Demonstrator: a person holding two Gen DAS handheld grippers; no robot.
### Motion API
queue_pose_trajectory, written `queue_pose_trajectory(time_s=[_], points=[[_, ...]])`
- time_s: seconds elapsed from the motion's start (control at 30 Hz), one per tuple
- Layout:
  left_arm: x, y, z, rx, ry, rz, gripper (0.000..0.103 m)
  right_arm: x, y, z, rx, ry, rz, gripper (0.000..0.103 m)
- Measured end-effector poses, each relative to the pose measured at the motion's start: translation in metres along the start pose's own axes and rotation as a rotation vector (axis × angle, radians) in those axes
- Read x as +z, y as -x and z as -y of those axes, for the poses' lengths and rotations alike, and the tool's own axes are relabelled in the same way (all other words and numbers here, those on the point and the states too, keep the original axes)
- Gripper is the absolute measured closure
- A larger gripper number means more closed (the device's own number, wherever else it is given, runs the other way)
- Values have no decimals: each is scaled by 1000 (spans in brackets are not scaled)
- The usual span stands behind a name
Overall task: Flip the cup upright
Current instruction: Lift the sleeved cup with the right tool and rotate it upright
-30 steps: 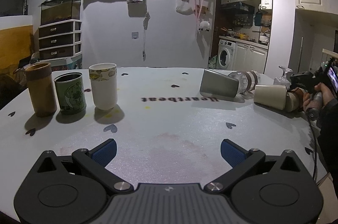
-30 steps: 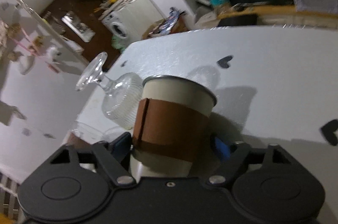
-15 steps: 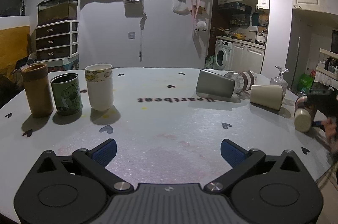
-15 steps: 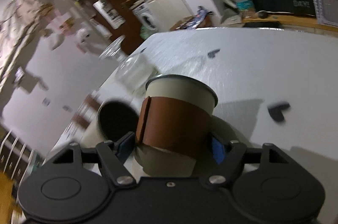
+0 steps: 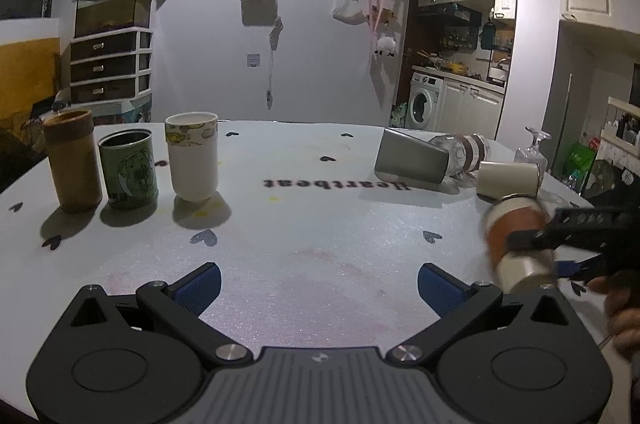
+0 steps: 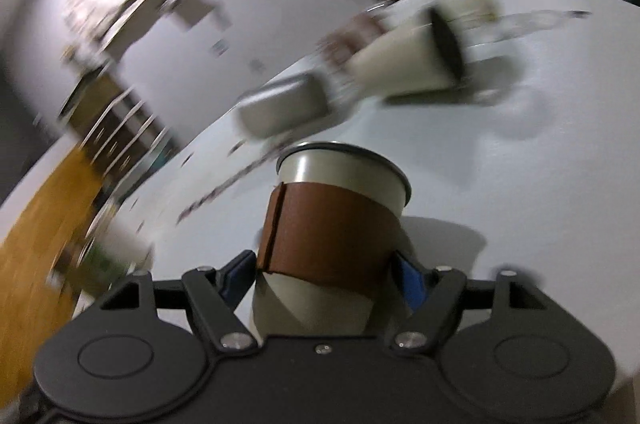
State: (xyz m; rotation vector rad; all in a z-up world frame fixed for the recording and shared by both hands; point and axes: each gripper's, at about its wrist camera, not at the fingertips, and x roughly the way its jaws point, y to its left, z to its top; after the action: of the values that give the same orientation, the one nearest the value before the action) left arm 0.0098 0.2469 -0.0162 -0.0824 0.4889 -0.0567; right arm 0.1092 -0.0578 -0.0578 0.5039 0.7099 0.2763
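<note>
One cup point(image 6: 332, 224) sits clamped in the right hand-held gripper point(image 6: 324, 280), mid-tilt toward upright; the left hand-held gripper point(image 5: 318, 284) gapes empty over the bench point(image 5: 320, 224).

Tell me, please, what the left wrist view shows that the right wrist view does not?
Only the left wrist view shows three upright cups: a brown cup, a green tin and a white cup, plus the open left tool.
Only the right wrist view shows the brown sleeve's seam.
Both show the sleeved cup clamped in the right tool and the cream cup lying down.
</note>
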Motion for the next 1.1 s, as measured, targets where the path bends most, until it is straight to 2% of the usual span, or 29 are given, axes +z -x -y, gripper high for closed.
queue_pose_trajectory(time_s=[0.13, 0.33, 0.43, 0.57, 0.63, 0.87, 0.97, 1.1], points=[[1, -1, -10, -28, 42, 1, 0, -15, -6, -33, 25, 110, -12, 28], [1, -3, -18, -28, 79, -12, 0, -35, -14, -69, 122, 209, -75, 28], [3, -8, -28, -33, 127, -46, 0, -45, -15, -85, 172, 295, -103, 28], [4, -18, -43, -70, 239, -122, 0, -58, -16, -106, 216, 403, -111, 28], [3, -21, -47, -102, 271, -135, 0, -62, -14, -111, 229, 447, -110, 28], [14, -33, -38, -210, 275, -142, 0, -68, -14, -119, 238, 480, -97, 28], [20, -51, -37, -215, 318, -193, 1, -68, -14, -119, 237, 472, -93, 28], [21, -77, -38, -268, 384, -288, 1, -70, -12, -119, 245, 479, -86, 28]])
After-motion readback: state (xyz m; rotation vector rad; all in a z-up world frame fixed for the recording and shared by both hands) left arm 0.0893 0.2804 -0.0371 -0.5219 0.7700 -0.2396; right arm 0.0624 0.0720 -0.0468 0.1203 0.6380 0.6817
